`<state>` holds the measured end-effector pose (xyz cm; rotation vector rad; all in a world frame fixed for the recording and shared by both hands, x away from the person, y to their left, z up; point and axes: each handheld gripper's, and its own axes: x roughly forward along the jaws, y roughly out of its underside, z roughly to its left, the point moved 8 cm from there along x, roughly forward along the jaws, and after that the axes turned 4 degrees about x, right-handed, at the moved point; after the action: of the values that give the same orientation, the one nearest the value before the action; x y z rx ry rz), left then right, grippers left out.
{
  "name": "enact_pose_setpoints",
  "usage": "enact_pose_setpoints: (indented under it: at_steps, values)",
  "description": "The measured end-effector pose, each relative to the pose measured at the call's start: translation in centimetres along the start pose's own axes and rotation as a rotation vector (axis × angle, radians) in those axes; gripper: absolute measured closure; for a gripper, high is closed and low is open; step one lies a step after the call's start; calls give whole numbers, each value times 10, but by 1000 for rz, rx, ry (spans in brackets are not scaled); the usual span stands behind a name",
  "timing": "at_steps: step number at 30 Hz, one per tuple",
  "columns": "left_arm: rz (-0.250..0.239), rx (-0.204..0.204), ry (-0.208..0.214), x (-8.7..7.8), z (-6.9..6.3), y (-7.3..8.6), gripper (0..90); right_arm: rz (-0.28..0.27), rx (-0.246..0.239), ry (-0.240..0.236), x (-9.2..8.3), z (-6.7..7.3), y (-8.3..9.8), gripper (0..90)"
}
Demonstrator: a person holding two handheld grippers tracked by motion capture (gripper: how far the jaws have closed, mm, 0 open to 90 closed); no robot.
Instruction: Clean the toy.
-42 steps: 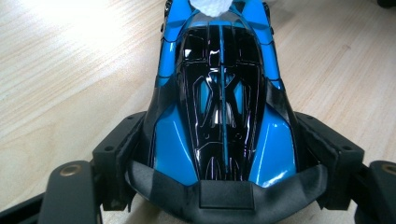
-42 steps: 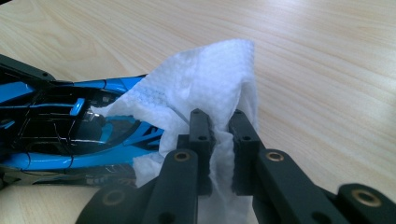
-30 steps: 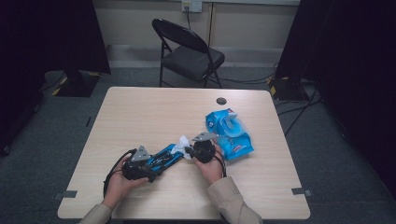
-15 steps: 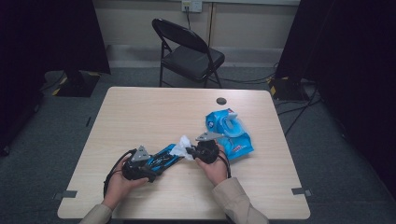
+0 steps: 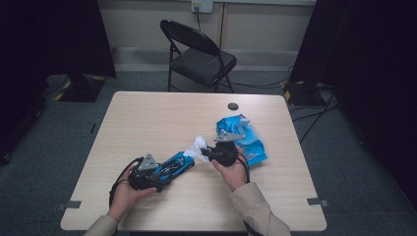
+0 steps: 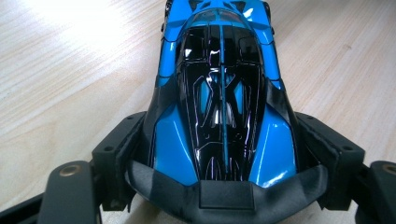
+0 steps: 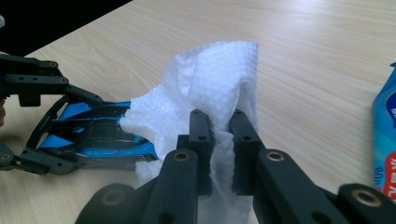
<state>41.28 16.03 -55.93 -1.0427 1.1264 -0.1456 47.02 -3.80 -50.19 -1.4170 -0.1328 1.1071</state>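
Note:
A blue and black toy car lies on the table, its sides clamped between the jaws of my left gripper; from above the car sticks out rightward from that gripper. My right gripper is shut on a white wipe, which drapes over the jaws and touches the car's nose. In the high view the wipe hangs between the right gripper and the car.
A blue wipe packet lies on the table just right of my right hand, its edge in the right gripper view. A small black disc sits near the far edge. A folding chair stands beyond the table.
My right gripper has risen a little with the wipe and shifted slightly away from the car. The left gripper and the car have stayed in place.

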Motion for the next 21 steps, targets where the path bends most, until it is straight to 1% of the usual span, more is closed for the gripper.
enact_pose_setpoints:
  at_steps: [2,4,5,6,7,8,11,17,18,19,21]
  values:
    - [3,1,1,0,0,0,232,-5,11,-2,-1,-2,1,829]
    - [21,-1,-4,-1,1,1,211,-5,16,1,-1,-4,2,828]
    - [26,-14,-3,-1,1,1,196,-5,19,2,-1,-4,3,828]
    - [24,-18,-1,-3,1,0,180,-6,20,3,-1,-4,3,827]
    - [22,-25,3,-4,1,-1,177,-10,22,3,-1,-5,3,827]
    - [25,-23,3,-5,1,-2,180,-11,22,2,-1,-4,3,827]
    - [14,-24,11,-10,1,-5,179,-11,12,8,-2,-3,2,827]
    - [-5,-28,18,-22,1,-11,178,-19,11,10,-2,-1,1,827]
    - [-16,-37,26,-23,0,-13,183,-18,13,12,-2,-1,2,827]
    - [-19,-34,24,-26,1,-15,192,-20,14,13,-2,-1,2,827]
    - [-43,-38,33,-30,1,-21,199,-18,16,17,-2,-3,4,827]
